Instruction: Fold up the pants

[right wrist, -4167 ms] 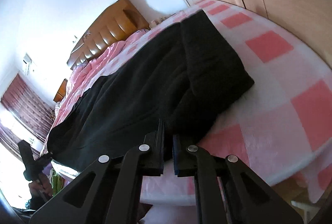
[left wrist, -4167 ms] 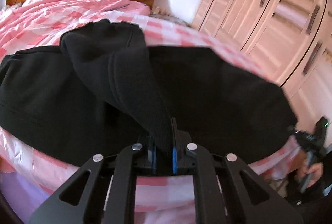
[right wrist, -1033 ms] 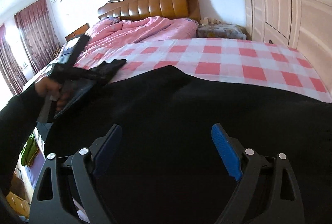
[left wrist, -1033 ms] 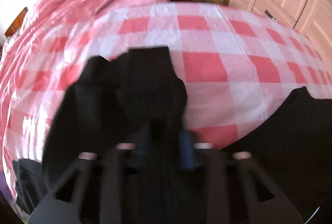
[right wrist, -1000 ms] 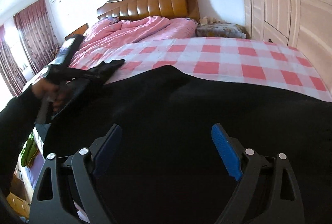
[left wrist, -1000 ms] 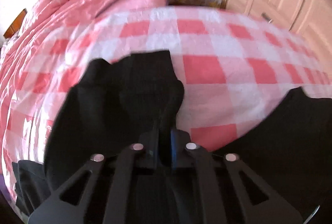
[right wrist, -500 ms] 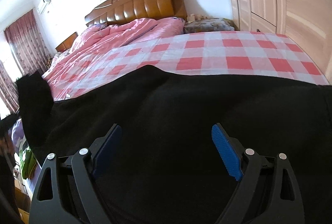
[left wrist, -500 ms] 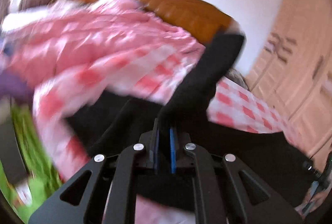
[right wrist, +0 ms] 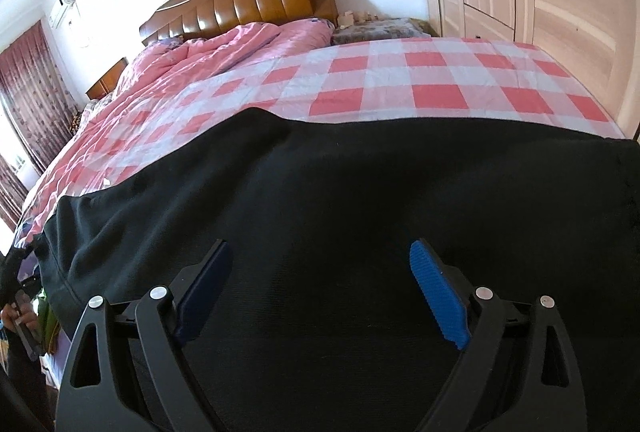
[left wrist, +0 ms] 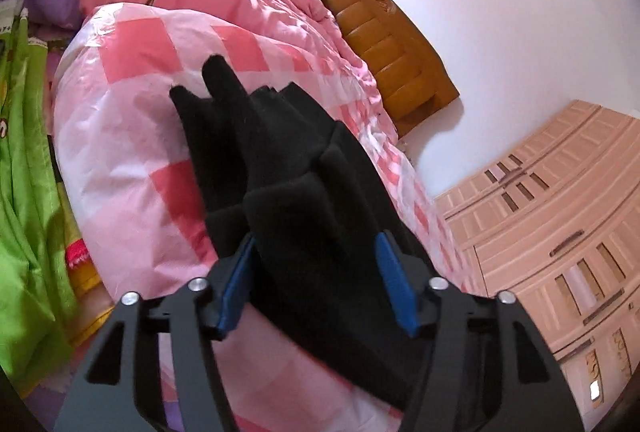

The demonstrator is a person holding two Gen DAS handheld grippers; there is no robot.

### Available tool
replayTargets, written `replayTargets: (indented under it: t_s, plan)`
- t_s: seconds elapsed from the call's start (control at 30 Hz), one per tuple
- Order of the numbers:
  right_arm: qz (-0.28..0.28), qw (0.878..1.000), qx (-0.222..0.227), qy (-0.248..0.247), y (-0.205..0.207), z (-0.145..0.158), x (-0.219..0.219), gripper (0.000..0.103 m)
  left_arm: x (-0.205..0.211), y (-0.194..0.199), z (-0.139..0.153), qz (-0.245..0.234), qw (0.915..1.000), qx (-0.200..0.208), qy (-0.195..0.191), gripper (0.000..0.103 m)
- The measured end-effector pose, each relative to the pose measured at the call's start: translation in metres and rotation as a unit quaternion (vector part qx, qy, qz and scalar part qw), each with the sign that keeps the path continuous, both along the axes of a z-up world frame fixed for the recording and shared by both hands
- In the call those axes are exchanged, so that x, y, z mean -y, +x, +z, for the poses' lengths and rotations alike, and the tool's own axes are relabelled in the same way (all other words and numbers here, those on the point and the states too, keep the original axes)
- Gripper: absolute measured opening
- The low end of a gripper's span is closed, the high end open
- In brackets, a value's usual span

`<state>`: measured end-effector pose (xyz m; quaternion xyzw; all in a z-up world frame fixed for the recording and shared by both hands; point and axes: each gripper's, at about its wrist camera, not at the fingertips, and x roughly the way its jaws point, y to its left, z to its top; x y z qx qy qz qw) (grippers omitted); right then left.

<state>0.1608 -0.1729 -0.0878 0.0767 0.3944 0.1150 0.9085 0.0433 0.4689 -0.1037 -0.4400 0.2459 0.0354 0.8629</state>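
The black pants (right wrist: 340, 200) lie spread across the near edge of the bed's pink-and-white checked sheet (right wrist: 400, 72). In the left wrist view the pants (left wrist: 288, 184) are bunched in folds at the bed's corner, and my left gripper (left wrist: 316, 272) is open with the black cloth lying loose between its blue pads. My right gripper (right wrist: 320, 284) is open, hovering just over the flat middle of the pants, empty.
A crumpled pink quilt (right wrist: 208, 56) lies by the wooden headboard (right wrist: 248, 4). Wardrobe doors (right wrist: 540, 0) stand along the right. A green cloth (left wrist: 28, 192) hangs left of the bed corner. A bedside table (right wrist: 380, 26) stands by the headboard.
My left gripper swung the held pants end down to the bed's corner and opened, letting the cloth go. The right gripper stayed open over the pants.
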Motion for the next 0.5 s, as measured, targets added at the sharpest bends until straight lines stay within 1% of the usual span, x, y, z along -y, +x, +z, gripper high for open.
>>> replayTargets:
  t_s: [0.07,0.1,0.13,0.17,0.2,0.23,0.27,0.3,0.37,0.4,0.43,0.47,0.5]
  plan:
    - [0.002,1.000,-0.003,0.001,0.000,-0.002,0.000,0.088,-0.003,-0.004,-0.002,0.006,0.9999,-0.004,-0.014,0.063]
    - [0.002,1.000,-0.005,0.003,0.000,-0.002,0.000,0.088,-0.001,-0.007,0.001,0.012,0.9998,-0.005,-0.014,0.065]
    - [0.002,1.000,-0.005,0.006,0.000,-0.003,0.002,0.088,0.001,-0.014,0.006,0.026,0.9996,-0.002,-0.009,0.070]
    - [0.001,1.000,-0.006,0.010,0.000,-0.003,0.003,0.088,0.000,-0.020,0.008,0.037,0.9993,0.006,-0.004,0.074]
    - [0.000,1.000,-0.006,0.013,-0.001,-0.003,0.004,0.088,0.000,-0.030,0.013,0.052,0.9984,0.024,-0.001,0.082]
    - [-0.001,1.000,-0.007,0.016,-0.001,-0.003,0.004,0.088,-0.003,-0.040,0.016,0.062,0.9972,0.042,-0.005,0.084]
    - [-0.001,1.000,-0.007,0.019,-0.001,-0.004,0.005,0.088,-0.007,-0.044,0.018,0.070,0.9964,0.047,-0.009,0.085]
    - [0.000,1.000,-0.008,0.019,-0.001,-0.004,0.005,0.088,-0.014,-0.049,0.017,0.084,0.9955,0.042,-0.009,0.085]
    - [0.002,1.000,-0.007,0.019,-0.001,-0.004,0.004,0.088,-0.027,-0.056,0.013,0.118,0.9929,0.011,0.005,0.082]
    - [0.002,1.000,-0.007,0.018,-0.001,-0.004,0.003,0.088,-0.030,-0.057,0.012,0.126,0.9920,-0.003,0.014,0.075]
    - [0.001,1.000,-0.007,0.018,-0.002,-0.004,0.003,0.088,-0.031,-0.056,0.011,0.128,0.9907,-0.026,0.036,0.065]
    - [0.001,1.000,-0.007,0.018,-0.001,-0.004,0.003,0.088,-0.029,-0.053,0.011,0.124,0.9888,-0.050,0.066,0.062]
    - [0.001,1.000,-0.007,0.017,-0.001,-0.004,0.003,0.088,-0.024,-0.048,0.011,0.116,0.9861,-0.071,0.095,0.056]
